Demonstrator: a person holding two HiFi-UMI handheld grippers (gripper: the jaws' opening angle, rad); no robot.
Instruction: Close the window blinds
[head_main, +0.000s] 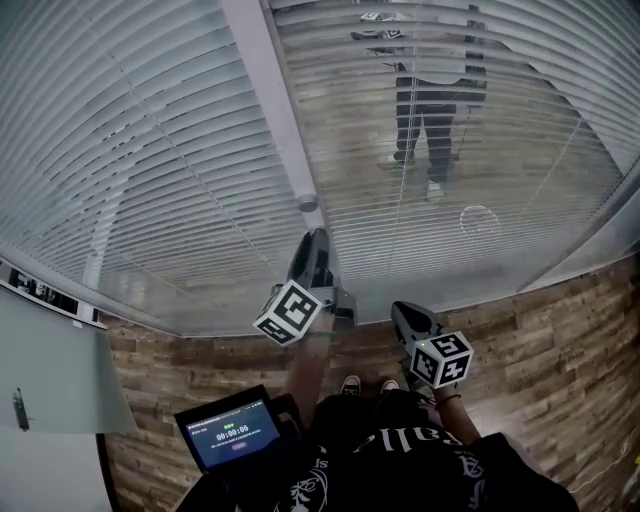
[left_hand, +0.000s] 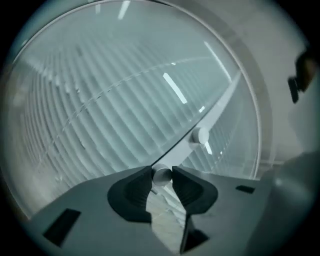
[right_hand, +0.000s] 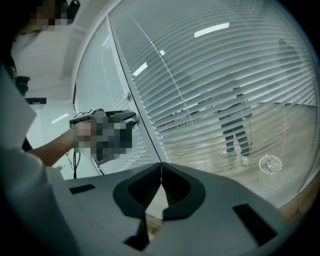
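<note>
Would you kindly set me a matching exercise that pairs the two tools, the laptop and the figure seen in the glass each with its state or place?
Things:
1. left tool
2. right tool
3. laptop
4. figure in dark trousers

States or places:
A. jaws together, nothing between them
B. showing in the glass among the slats of the blinds
C. screen lit, at the lower left of the head view
D. closed on a round knob

Pairs: 1-D, 2-A, 3-C, 4-B.
</note>
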